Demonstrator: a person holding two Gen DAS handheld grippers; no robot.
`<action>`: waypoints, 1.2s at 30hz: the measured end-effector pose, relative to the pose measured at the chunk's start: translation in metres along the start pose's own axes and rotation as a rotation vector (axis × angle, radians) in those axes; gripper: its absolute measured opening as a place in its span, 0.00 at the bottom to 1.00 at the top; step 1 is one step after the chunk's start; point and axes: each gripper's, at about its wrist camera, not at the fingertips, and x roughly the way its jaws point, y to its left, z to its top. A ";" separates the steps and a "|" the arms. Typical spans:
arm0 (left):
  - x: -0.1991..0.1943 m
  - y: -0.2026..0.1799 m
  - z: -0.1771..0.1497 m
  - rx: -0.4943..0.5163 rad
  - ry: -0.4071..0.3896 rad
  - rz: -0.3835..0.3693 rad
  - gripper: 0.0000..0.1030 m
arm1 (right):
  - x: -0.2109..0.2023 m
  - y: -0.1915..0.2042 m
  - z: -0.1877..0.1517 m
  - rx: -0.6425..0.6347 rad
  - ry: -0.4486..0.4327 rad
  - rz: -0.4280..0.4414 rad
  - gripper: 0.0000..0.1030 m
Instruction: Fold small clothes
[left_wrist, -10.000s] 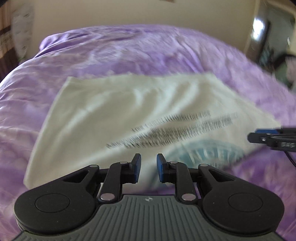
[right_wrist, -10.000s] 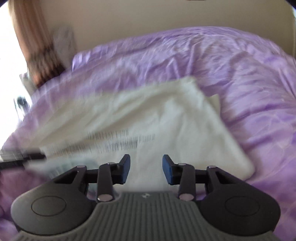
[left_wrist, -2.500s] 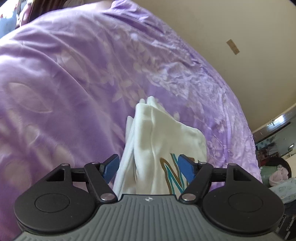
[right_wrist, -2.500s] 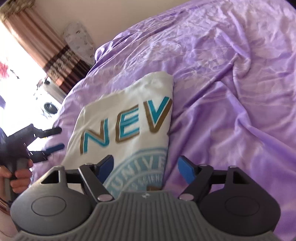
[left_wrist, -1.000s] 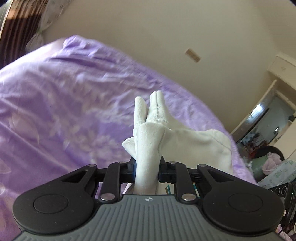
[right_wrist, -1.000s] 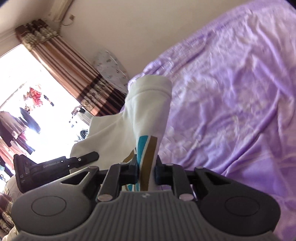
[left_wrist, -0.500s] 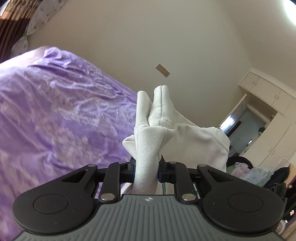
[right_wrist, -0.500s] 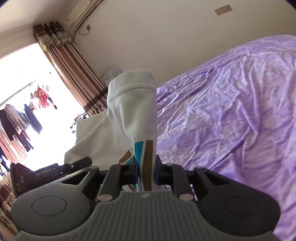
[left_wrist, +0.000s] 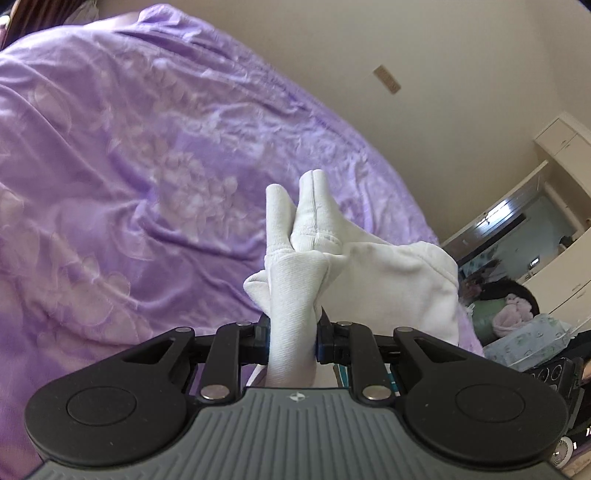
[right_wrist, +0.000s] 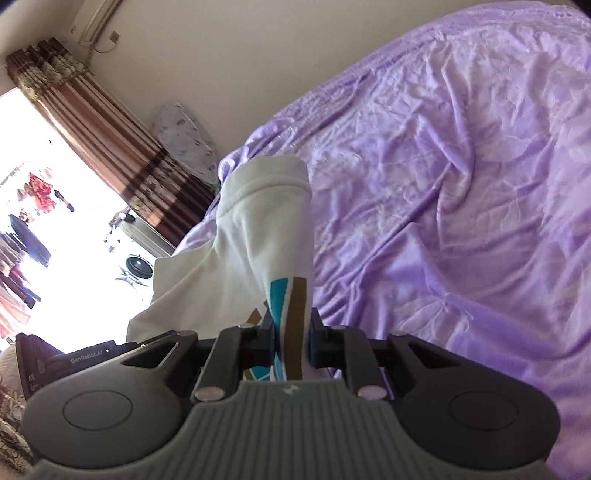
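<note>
Shirt (left_wrist: 295, 295): white, soft, light, limp; sags between grips above bed (left_wrist: 110, 184).
Hold: bunched edges.
Left tongs (left_wrist: 291, 341): clamped on shirt.
Right tongs (right_wrist: 290, 343): clamped on shirt.

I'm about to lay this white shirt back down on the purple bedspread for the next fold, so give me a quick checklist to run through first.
1. Left gripper clamped on the white shirt: ok.
2. Right gripper clamped on the shirt's printed part: ok.
3. Shirt lifted off the purple bedspread: cannot tell, its lower part is hidden.
4. Bedspread ahead free of other things: ok.
5. Bedspread smooth: not ok, creased.
6. Shirt edges aligned: cannot tell, cloth is bunched.
</note>
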 end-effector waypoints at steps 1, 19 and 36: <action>0.005 0.004 0.000 0.001 0.011 0.008 0.21 | 0.006 -0.002 0.000 -0.005 0.003 -0.008 0.11; 0.082 0.080 0.003 -0.022 0.149 0.035 0.34 | 0.109 -0.092 -0.003 0.118 0.126 -0.098 0.22; -0.011 -0.008 -0.040 0.350 -0.054 0.225 0.44 | 0.020 -0.018 -0.036 -0.179 0.058 -0.272 0.23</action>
